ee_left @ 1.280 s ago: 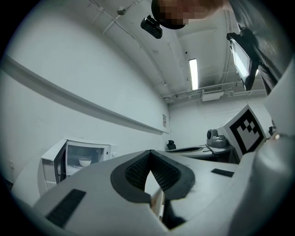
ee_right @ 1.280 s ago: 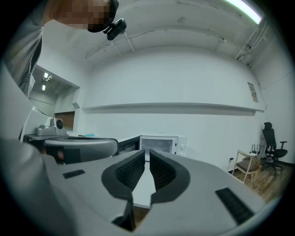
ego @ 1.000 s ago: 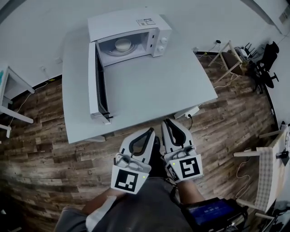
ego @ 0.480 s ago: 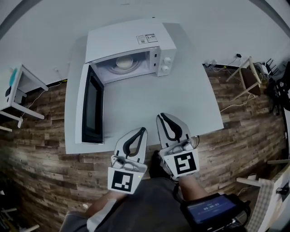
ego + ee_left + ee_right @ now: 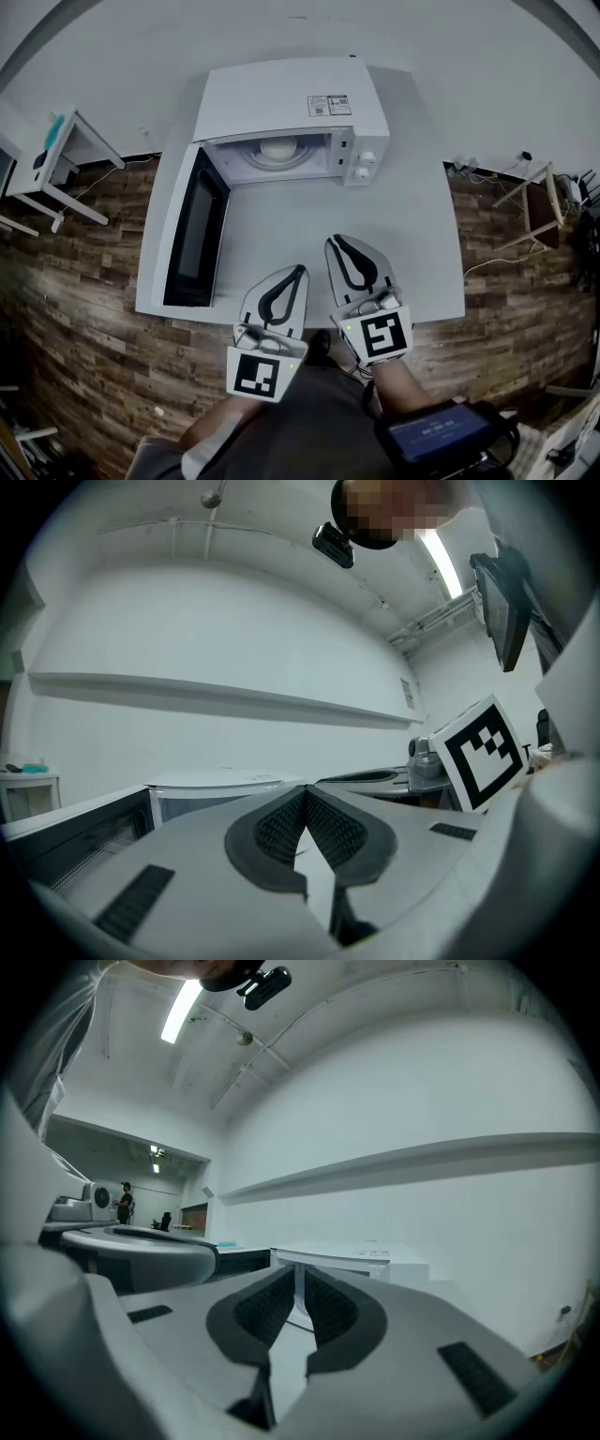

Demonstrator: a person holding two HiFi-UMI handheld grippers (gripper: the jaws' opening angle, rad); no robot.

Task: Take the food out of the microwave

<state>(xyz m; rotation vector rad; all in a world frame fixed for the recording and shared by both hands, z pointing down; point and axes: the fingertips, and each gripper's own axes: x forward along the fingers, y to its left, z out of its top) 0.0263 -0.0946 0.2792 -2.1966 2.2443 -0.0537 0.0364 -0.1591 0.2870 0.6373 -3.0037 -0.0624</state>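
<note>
Now, before you reach in, open one claw wide and bring it level toward the open microwave (image 5: 291,103), and keep clear of its door (image 5: 192,230), which stands out at the left. Your left claw (image 5: 296,272) and right claw (image 5: 336,244) are both closed and empty, over the near edge of the desk (image 5: 309,211). The food (image 5: 278,148), a pale round thing, lies inside the microwave, well apart from both claws, straight ahead.

Inside the microwave (image 5: 291,98), just a pale round food (image 5: 278,148), too small to identify. Print on its label (image 5: 329,105) unreadable. In the gripper views, its inside mostly hidden behind the left gripper (image 5: 305,797) and right gripper (image 5: 298,1277). At the lower edge, a screened device (image 5: 439,437) cut off.
</note>
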